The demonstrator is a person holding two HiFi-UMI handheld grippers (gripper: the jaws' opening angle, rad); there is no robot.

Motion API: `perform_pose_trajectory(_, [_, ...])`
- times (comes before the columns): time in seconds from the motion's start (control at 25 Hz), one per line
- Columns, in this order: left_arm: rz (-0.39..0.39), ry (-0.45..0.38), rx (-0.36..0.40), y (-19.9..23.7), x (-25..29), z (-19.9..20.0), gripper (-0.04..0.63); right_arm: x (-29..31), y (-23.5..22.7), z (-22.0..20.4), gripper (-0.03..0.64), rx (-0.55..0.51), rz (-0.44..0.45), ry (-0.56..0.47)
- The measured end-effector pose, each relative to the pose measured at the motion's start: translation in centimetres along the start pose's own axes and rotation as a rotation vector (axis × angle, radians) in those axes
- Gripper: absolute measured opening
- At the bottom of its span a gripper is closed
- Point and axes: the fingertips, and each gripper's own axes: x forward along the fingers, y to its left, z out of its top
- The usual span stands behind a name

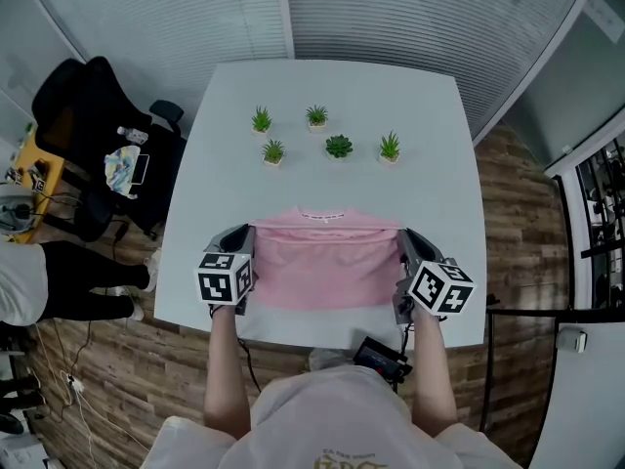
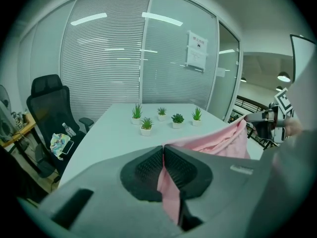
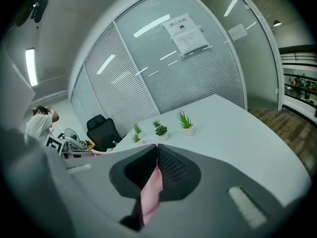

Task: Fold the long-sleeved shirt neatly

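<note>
I'm holding the pink long-sleeved shirt (image 1: 322, 262) by both side edges over the near part of the white table (image 1: 332, 86). My left gripper (image 1: 242, 247) is pinching the shirt's left edge, jaws closed tight on the fabric w/ a strip of pink hanging down between the pads. My right gripper (image 1: 403, 252) is doing the same on the right edge, jaws clamped on a fold of pink cloth. The shirt is spreading flat and wide between the 2 grippers, collar (image 1: 322, 213) pointing away from me toward the table's far side. Can't tell how much of it is resting on the tabletop vs. lifted. 5 small potted plants (image 1: 338, 146) are sitting beyond the shirt, well apart from it. A black office chair (image 1: 88, 115) is standing off the table's left side.
</note>
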Motion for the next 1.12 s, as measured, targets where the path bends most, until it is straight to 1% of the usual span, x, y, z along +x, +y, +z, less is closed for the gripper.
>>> perform_pose_trajectory(0.2, [0.015,0.037,-0.016,0.9,3.3,-0.3,0.017,3.0,-1.5,-0.1,0.018,-0.017,-0.006,0.041])
perform_pose_trajectory(0.32, [0.023,0.072,-0.025,1.6,5.4,-1.0,0.017,4.8,-2.3,-0.6,0.018,-0.029,-0.012,0.069])
perform_pose_trajectory(0.6, [0.047,0.154,-0.041,2.6,9.2,-2.9,0.018,8.2,-4.3,-2.0,0.018,-0.009,-0.027,0.127])
perform_pose_trajectory(0.76, [0.067,0.189,-0.036,2.9,11.0,-4.0,0.018,9.8,-5.4,-3.5,0.018,-0.015,-0.035,0.163])
perform_pose_trajectory(0.88, [0.101,0.219,-0.012,3.2,11.9,-4.7,0.020,10.6,-6.1,-4.3,0.026,-0.009,-0.046,0.178])
perform_pose_trajectory(0.92, [0.105,0.231,-0.004,3.2,12.1,-4.9,0.027,10.6,-6.3,-4.4,0.039,-0.004,-0.051,0.176])
perform_pose_trajectory(0.96, [0.102,0.243,-0.001,3.1,12.3,-5.2,0.069,10.6,-6.4,-4.4,0.052,-0.001,-0.054,0.171])
perform_pose_trajectory(1.0, [0.097,0.253,-0.003,3.0,12.4,-5.5,0.129,10.6,-6.5,-4.3,0.065,-0.001,-0.057,0.164])
perform_pose_trajectory(1.04, [0.094,0.257,-0.007,2.9,12.4,-5.6,0.170,10.5,-6.6,-4.2,0.071,-0.004,-0.060,0.155])
perform_pose_trajectory(1.12, [0.105,0.247,-0.007,2.9,12.1,-5.5,0.181,10.2,-6.7,-3.8,0.078,-0.007,-0.065,0.133])
